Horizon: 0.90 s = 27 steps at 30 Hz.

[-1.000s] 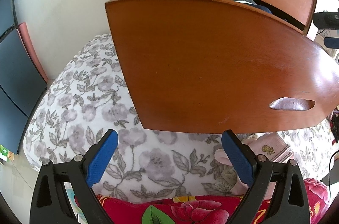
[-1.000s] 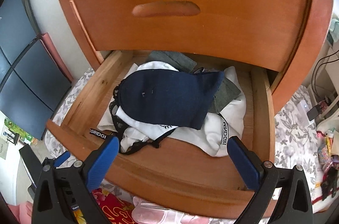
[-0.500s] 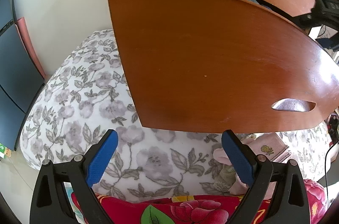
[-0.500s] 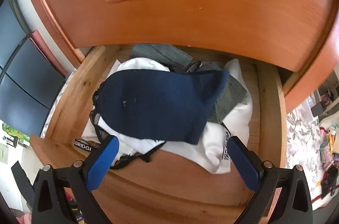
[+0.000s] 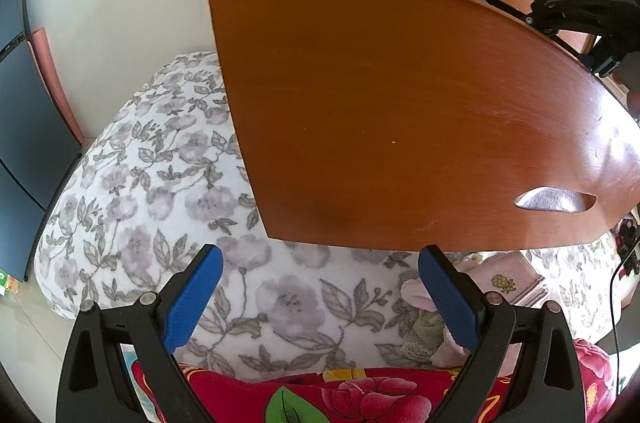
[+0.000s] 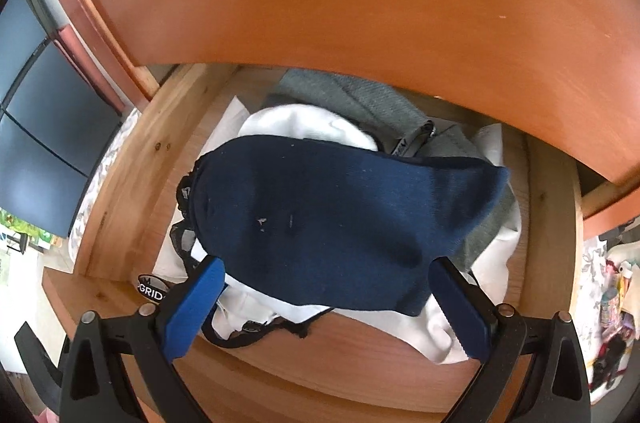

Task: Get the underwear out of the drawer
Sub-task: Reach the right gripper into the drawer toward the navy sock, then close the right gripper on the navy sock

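My right tongs [image 6: 324,299] are spread wide and hold nothing, their blue pads flanking the navy underwear [image 6: 340,223] at 12 o'clock, which lies on top of the white and grey clothes in the open drawer [image 6: 132,167]. My left tongs [image 5: 318,297] gape wide and empty over the floral bed [image 5: 160,191], the drawer's front [image 5: 400,111] at 12 o'clock.

L cam looks down at drawer [image 5: 400,111] front; R cam close above its inside [image 6: 280,351].
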Each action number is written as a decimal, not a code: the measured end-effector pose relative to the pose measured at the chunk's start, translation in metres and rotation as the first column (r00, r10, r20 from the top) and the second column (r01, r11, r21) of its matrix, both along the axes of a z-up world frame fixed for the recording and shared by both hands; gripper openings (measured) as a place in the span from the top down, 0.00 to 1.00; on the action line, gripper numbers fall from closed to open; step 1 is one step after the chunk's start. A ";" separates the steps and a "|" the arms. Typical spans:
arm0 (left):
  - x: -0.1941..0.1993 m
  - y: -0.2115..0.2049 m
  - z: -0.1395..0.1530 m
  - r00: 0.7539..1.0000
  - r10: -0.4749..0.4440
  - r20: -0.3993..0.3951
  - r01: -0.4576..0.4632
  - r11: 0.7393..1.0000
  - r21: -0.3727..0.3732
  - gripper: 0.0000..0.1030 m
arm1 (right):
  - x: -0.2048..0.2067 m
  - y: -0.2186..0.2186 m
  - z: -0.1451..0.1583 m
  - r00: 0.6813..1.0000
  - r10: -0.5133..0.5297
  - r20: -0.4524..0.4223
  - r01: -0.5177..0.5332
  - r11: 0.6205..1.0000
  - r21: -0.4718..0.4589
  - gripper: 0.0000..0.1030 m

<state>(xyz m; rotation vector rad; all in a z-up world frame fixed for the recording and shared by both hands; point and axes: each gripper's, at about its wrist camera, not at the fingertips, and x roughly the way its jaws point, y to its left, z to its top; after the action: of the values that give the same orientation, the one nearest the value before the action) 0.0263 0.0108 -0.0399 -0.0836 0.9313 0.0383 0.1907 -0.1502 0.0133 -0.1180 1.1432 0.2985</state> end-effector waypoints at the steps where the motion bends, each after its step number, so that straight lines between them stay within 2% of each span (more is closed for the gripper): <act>1: 0.000 0.000 0.000 1.000 0.000 -0.001 0.000 1.000 -0.001 0.05 | 0.001 0.001 -0.001 1.000 0.000 -0.004 0.000 1.000 -0.005 0.00; 5: 0.000 0.001 0.000 1.000 0.001 -0.004 -0.001 1.000 -0.005 0.05 | 0.003 0.015 -0.004 0.999 0.048 -0.009 -0.049 0.998 -0.038 0.03; 9: 0.001 0.000 -0.001 1.000 0.001 -0.004 -0.001 1.000 -0.006 0.05 | 0.006 0.023 -0.008 0.998 0.054 -0.022 -0.055 0.996 -0.076 0.09; 14: 0.001 0.001 0.000 1.000 0.001 -0.005 -0.001 1.000 -0.006 0.05 | 0.009 0.021 -0.008 0.999 0.043 -0.011 -0.044 0.994 -0.097 0.26; 18: 0.000 0.000 -0.001 1.000 0.001 -0.005 -0.001 1.000 -0.007 0.05 | 0.012 0.010 -0.005 1.000 0.031 -0.003 -0.032 0.996 -0.080 0.36; 23: 0.000 0.001 -0.002 1.000 0.003 -0.006 -0.003 1.000 -0.009 0.05 | 0.006 -0.005 0.001 1.000 0.014 0.012 -0.013 0.999 -0.051 0.60; 27: 0.000 0.001 -0.002 1.000 0.005 -0.006 -0.005 1.000 -0.010 0.05 | 0.004 -0.024 0.007 1.000 -0.022 0.021 0.023 0.999 -0.024 0.71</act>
<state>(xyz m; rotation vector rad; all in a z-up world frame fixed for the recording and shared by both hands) 0.0264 0.0117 -0.0422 -0.0951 0.9375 0.0382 0.1951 -0.1743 0.0202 -0.1288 1.1273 0.2632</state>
